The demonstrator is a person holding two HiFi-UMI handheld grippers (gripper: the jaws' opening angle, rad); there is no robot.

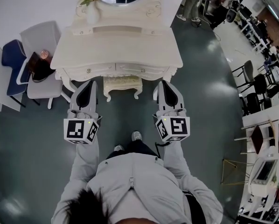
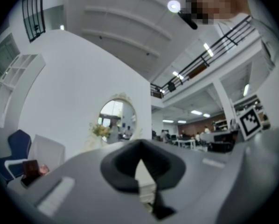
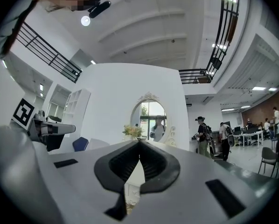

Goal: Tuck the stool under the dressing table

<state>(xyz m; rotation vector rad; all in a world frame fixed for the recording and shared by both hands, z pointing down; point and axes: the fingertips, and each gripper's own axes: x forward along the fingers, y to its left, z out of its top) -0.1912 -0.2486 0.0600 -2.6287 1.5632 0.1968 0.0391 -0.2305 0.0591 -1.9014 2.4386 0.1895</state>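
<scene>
The cream dressing table (image 1: pixel 130 45) stands ahead of me. The padded cream stool (image 1: pixel 122 84) sits under its front edge, only its near part showing. My left gripper (image 1: pixel 90 85) hangs by the table's left front leg, to the left of the stool, apart from it. My right gripper (image 1: pixel 164 84) hovers to the stool's right. Both are shut on nothing. In the left gripper view the jaws (image 2: pixel 140 144) meet at the tips, aimed at the oval mirror (image 2: pixel 117 118). In the right gripper view the jaws (image 3: pixel 139 143) also meet, below the mirror (image 3: pixel 149 120).
A vase of flowers (image 1: pixel 92 3) stands on the table's back left. A white chair (image 1: pixel 41 59) and a blue chair (image 1: pixel 11 64) stand left of the table. People (image 1: pixel 193 3) stand at the back right, with chairs and desks (image 1: pixel 254 83) along the right.
</scene>
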